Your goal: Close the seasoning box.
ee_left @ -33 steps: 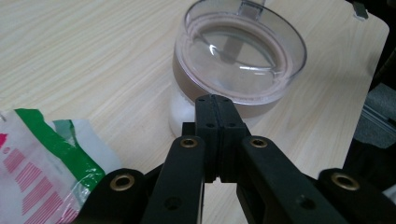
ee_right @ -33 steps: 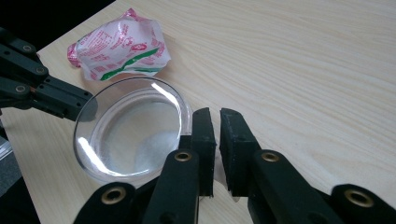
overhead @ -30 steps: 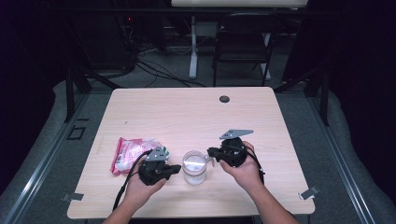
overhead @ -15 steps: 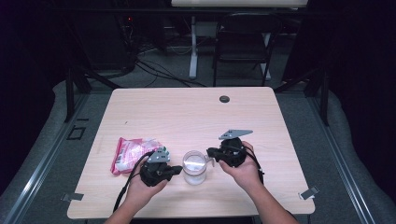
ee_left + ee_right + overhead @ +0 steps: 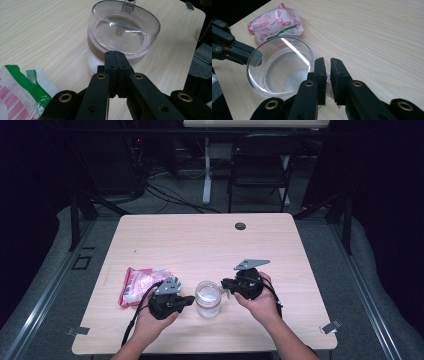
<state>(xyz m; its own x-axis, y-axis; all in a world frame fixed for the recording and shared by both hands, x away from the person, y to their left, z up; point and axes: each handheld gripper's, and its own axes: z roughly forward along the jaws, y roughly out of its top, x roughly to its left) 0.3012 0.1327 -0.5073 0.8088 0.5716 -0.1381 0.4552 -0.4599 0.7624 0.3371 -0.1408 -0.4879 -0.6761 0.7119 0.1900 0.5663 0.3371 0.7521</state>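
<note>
We find a clear glass jar (image 5: 208, 298) standing upright near the front edge of the counter (image 5: 210, 245), between our two hands. Its lid or rim shows as a transparent dome in the left gripper view (image 5: 125, 27), with a whitish layer at the bottom of the jar. In the right gripper view the jar (image 5: 279, 67) shows white powder or grains on its floor.

Our left tongs (image 5: 189, 299) point at the jar from its left; their jaws are pressed together with nothing between them, tips right at the jar's wall (image 5: 115, 53). Whether they touch the glass we cannot tell.

Our right tongs (image 5: 226, 284) come at the jar from its right. Their jaws stand slightly apart (image 5: 327, 65) and have just been opening a little; between them sits a small clear tab or piece of plastic at the jar's edge, and we cannot tell whether the pads press on it.

To the left of the jar, just beyond the left hand (image 5: 150, 317), lies a pink-and-white plastic packet (image 5: 141, 283) with a green stripe and red print. The writing on it (image 5: 277, 23) is too small to read. A small dark round disc (image 5: 240, 226) sits near the far edge of the counter, well apart from everything else.
</note>
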